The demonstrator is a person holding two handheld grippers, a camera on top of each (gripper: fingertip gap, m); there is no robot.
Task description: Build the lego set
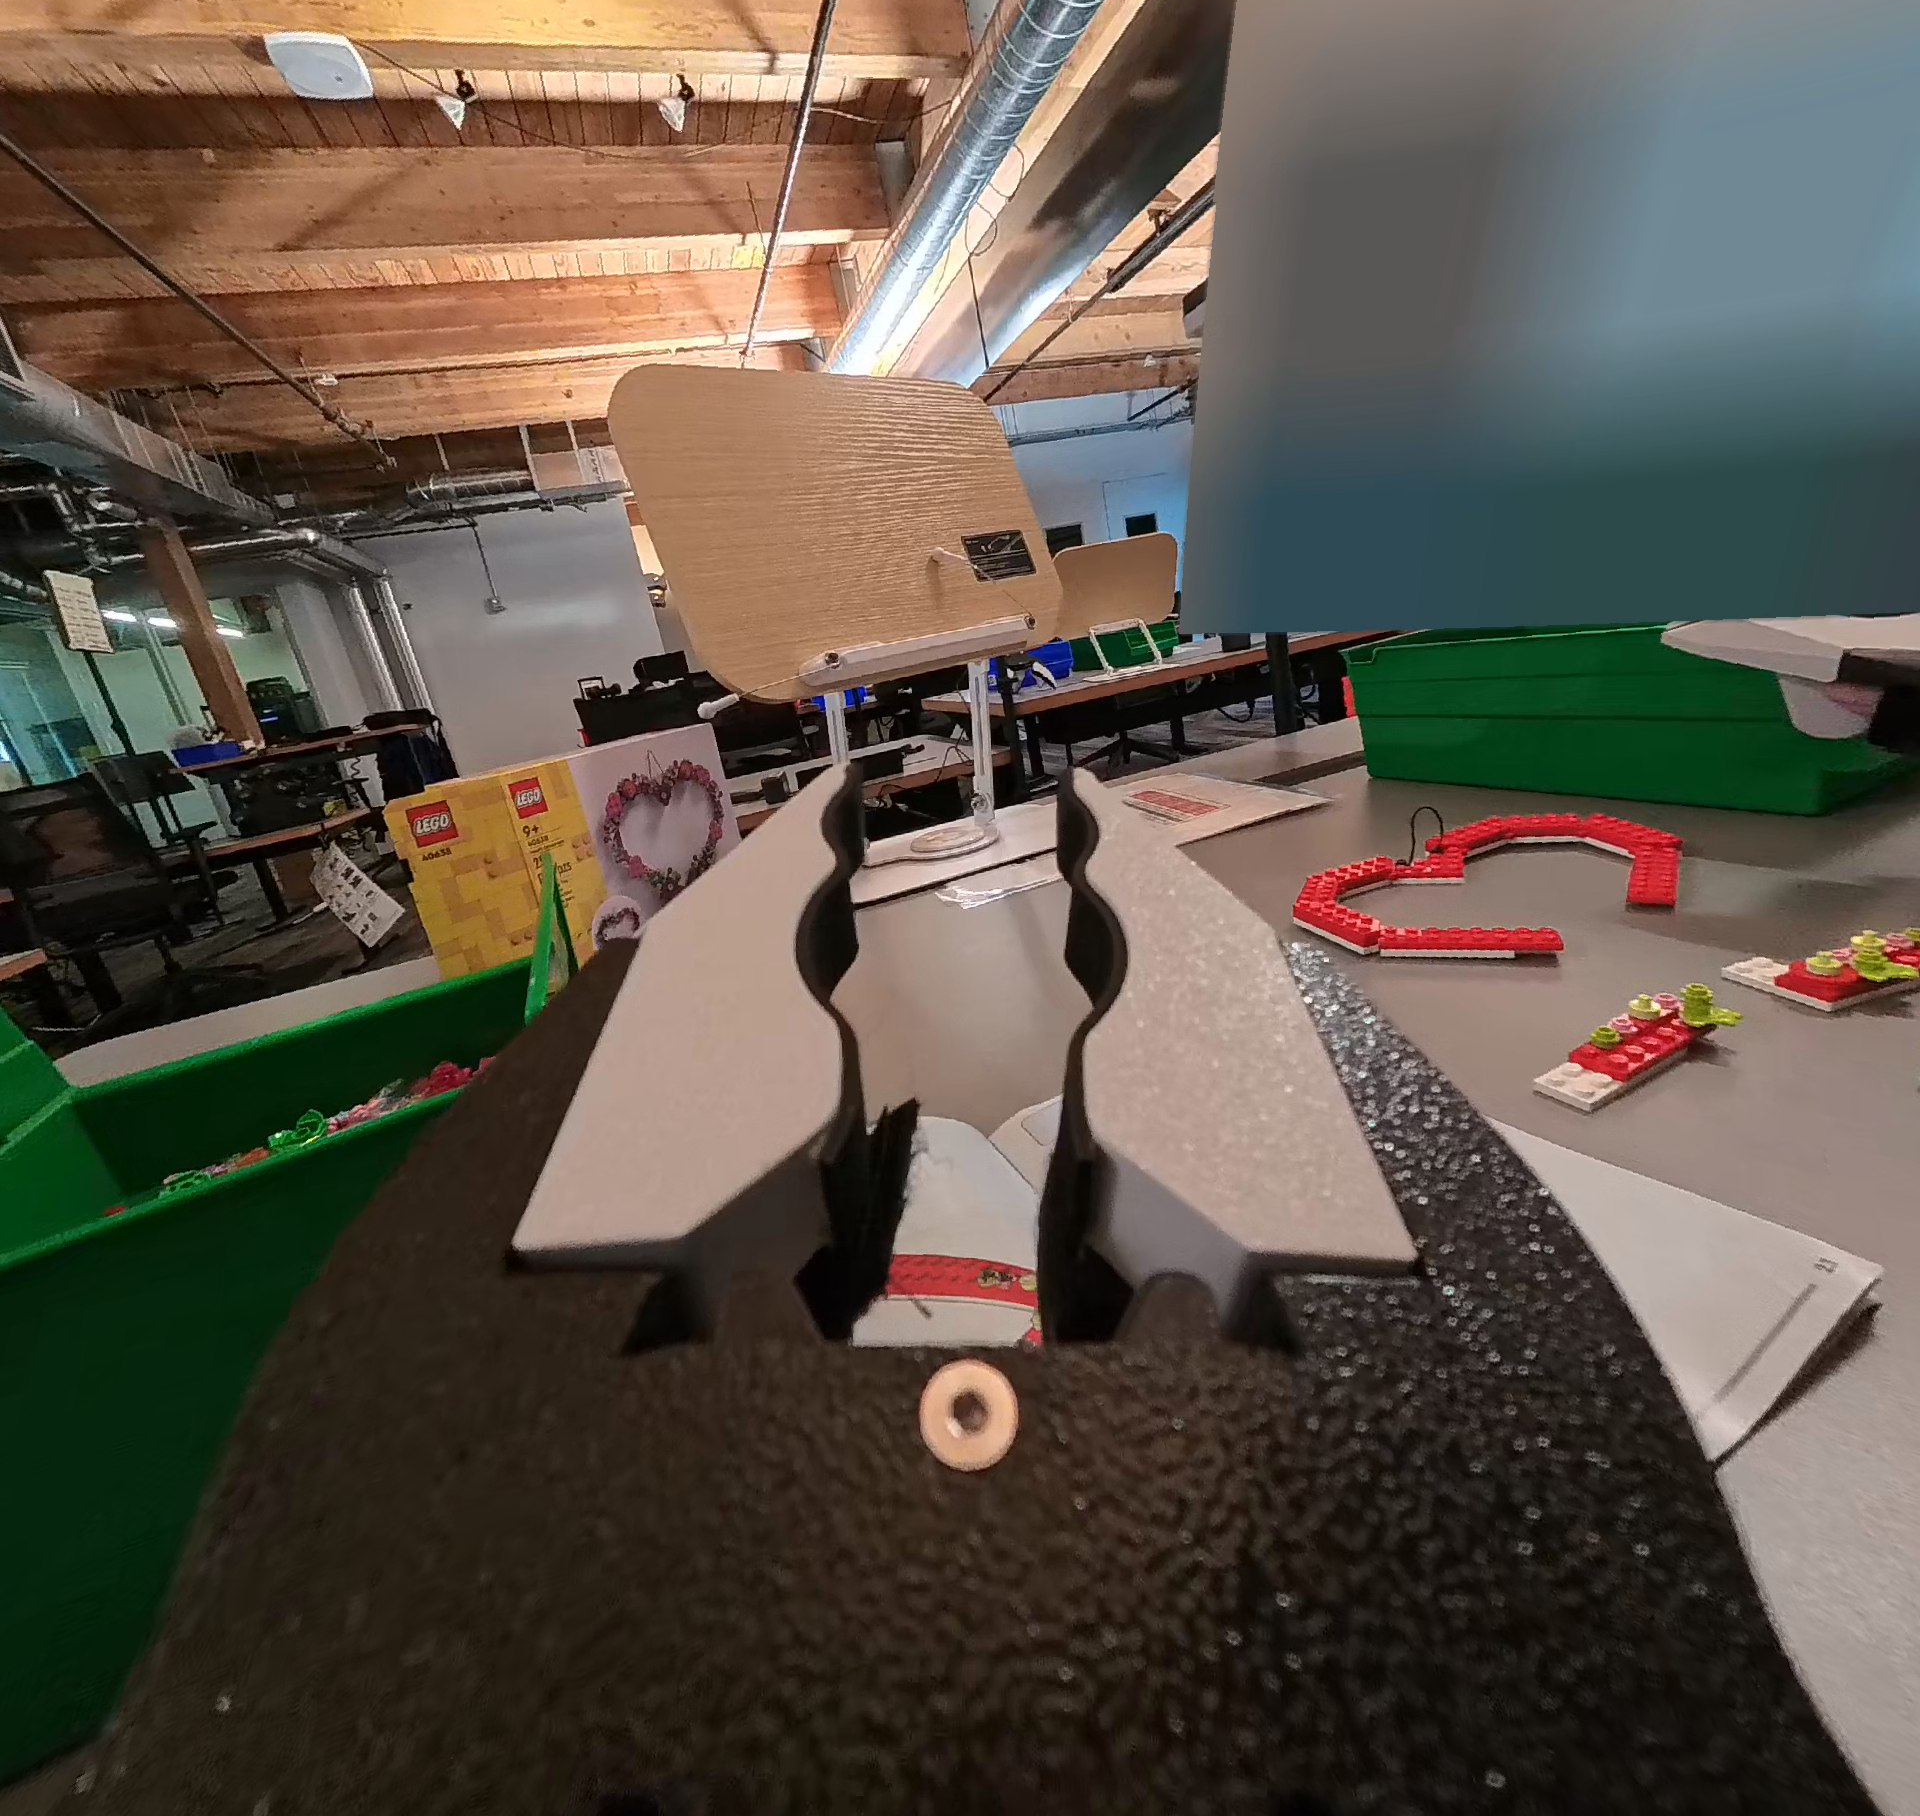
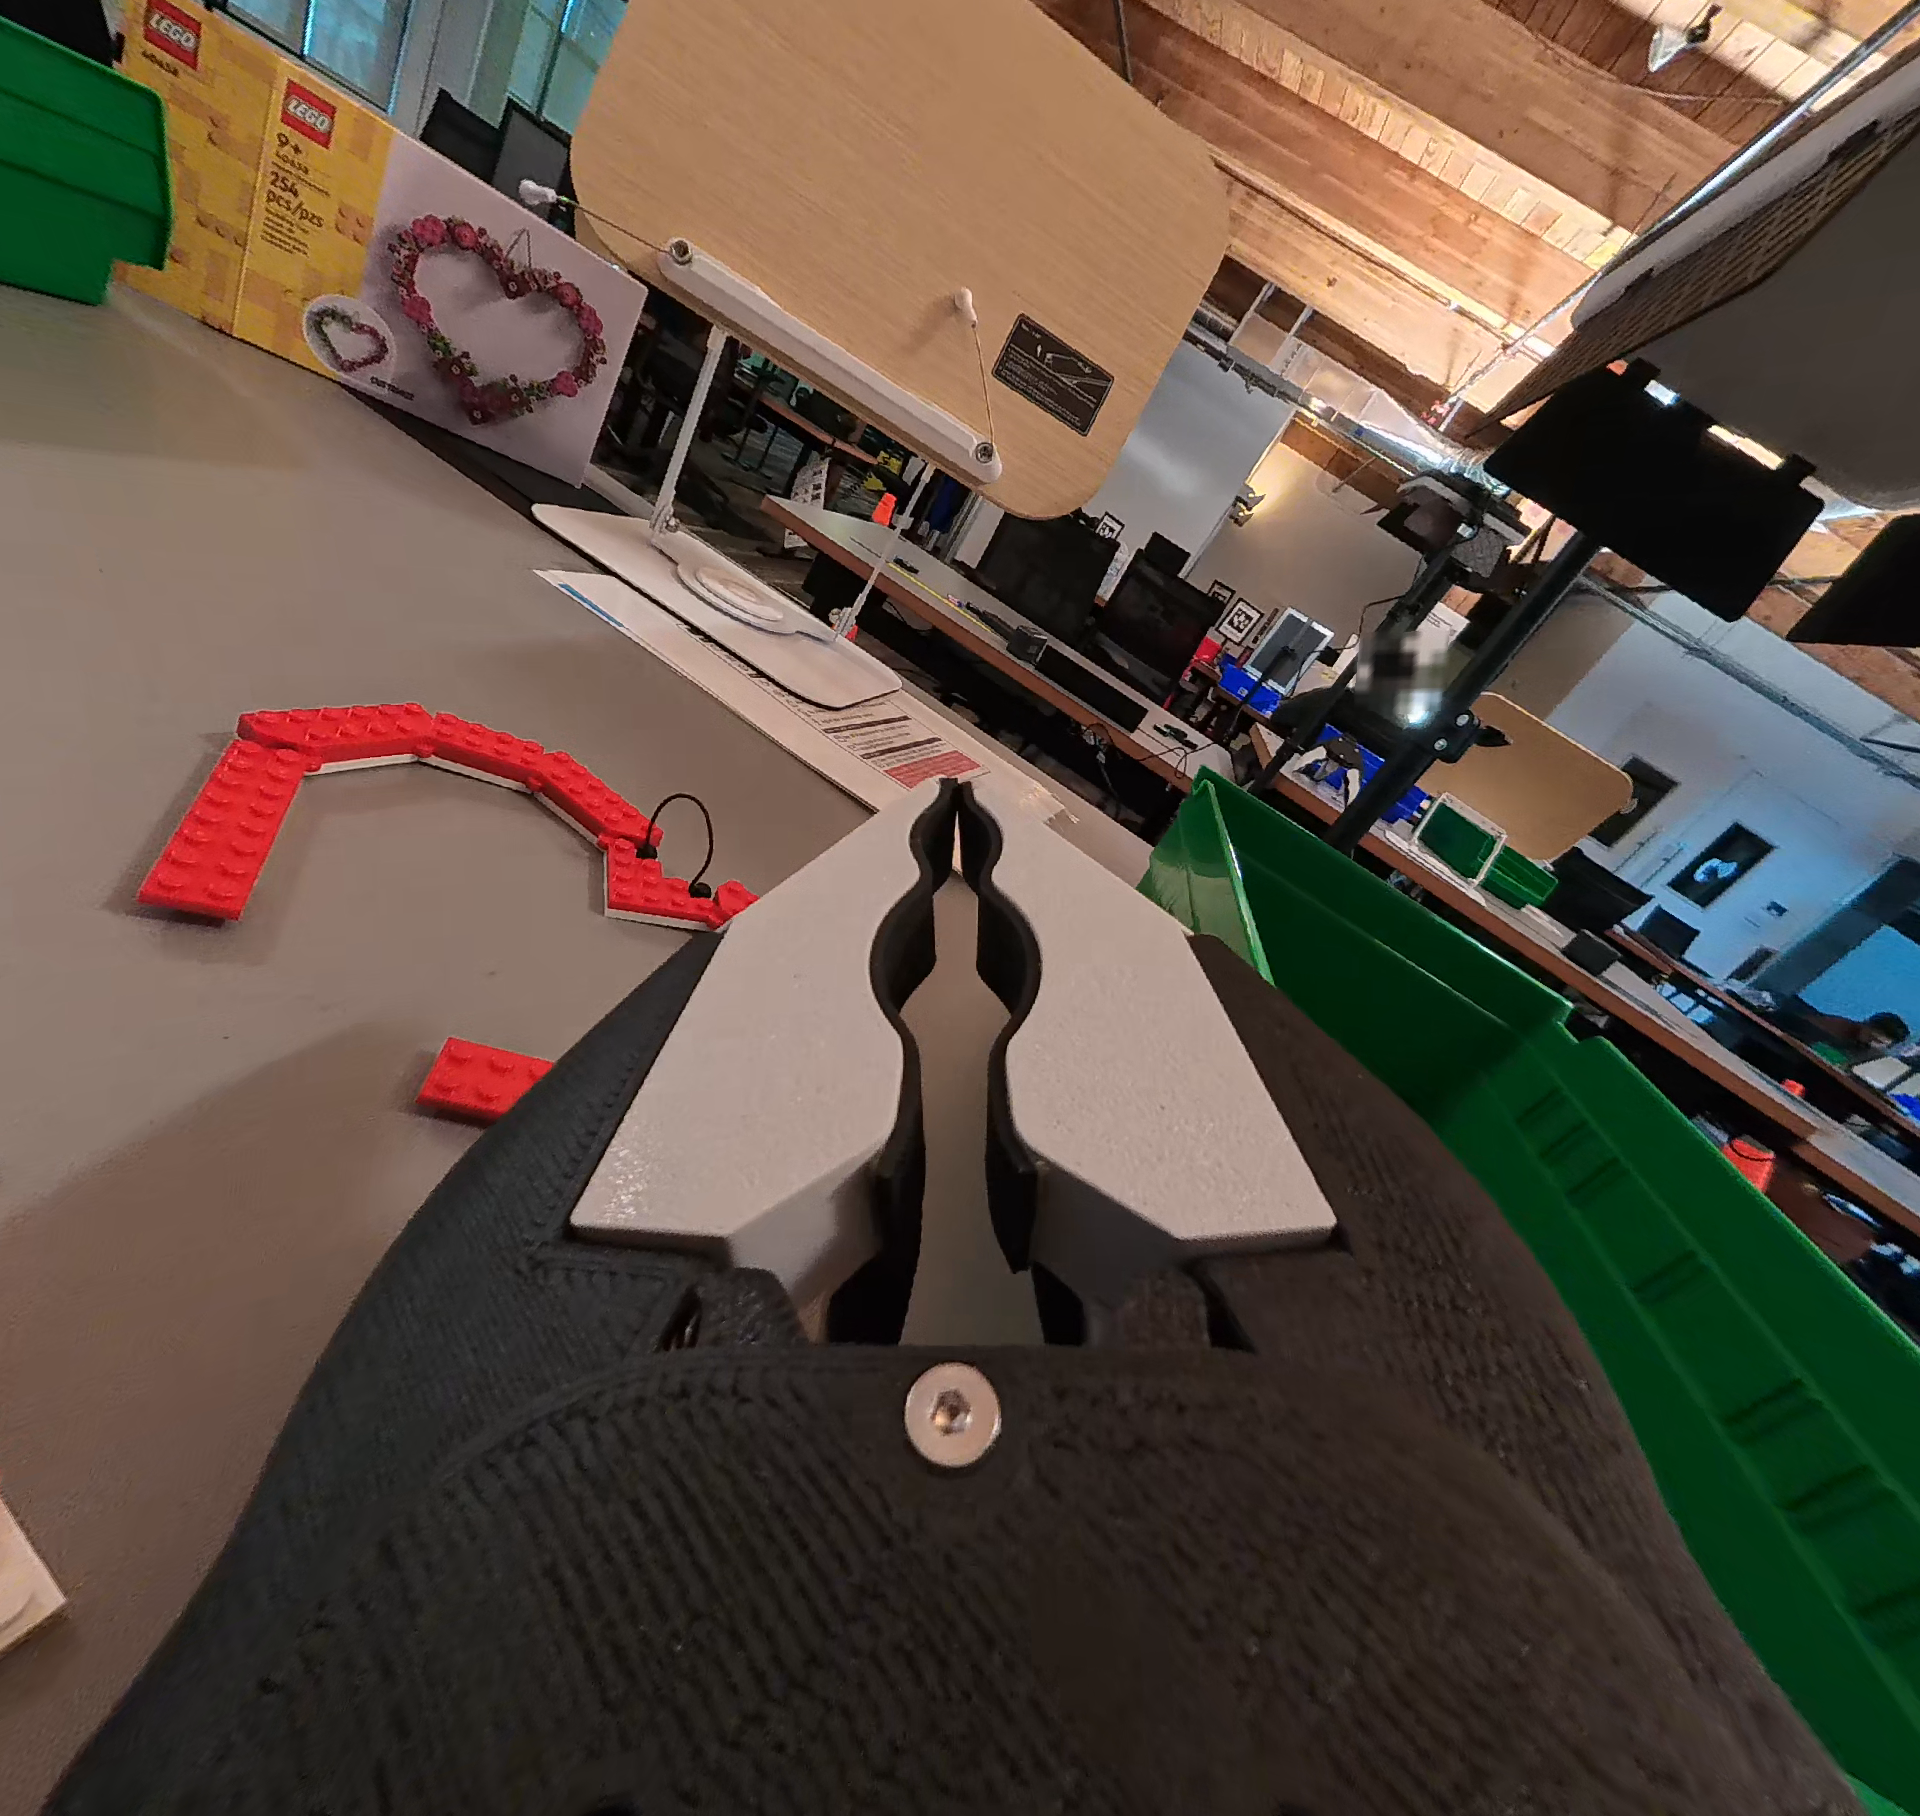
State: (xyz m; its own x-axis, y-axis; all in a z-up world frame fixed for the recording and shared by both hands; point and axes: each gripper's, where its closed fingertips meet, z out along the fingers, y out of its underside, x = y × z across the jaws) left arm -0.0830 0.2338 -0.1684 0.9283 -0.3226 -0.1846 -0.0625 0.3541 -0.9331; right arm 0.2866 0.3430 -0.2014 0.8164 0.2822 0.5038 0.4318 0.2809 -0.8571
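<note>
In the left wrist view my left gripper is open and empty, held above an open instruction booklet. A red heart-shaped Lego frame with a black cord lies on the grey table to its right. Two small red-and-white assemblies with lime flower pieces lie nearer. In the right wrist view my right gripper is shut with nothing seen between its tips. The red frame lies to its left, and a loose small red plate lies beside the gripper body.
A green bin of loose pieces stands at the left. Another green bin stands close on the right gripper's right side. A wooden book stand and the yellow Lego box stand at the table's back. Left tips to right tips: about 40 centimetres. To the loose small red plate: right tips about 12 centimetres, left tips about 35 centimetres. Look for it in the left wrist view too.
</note>
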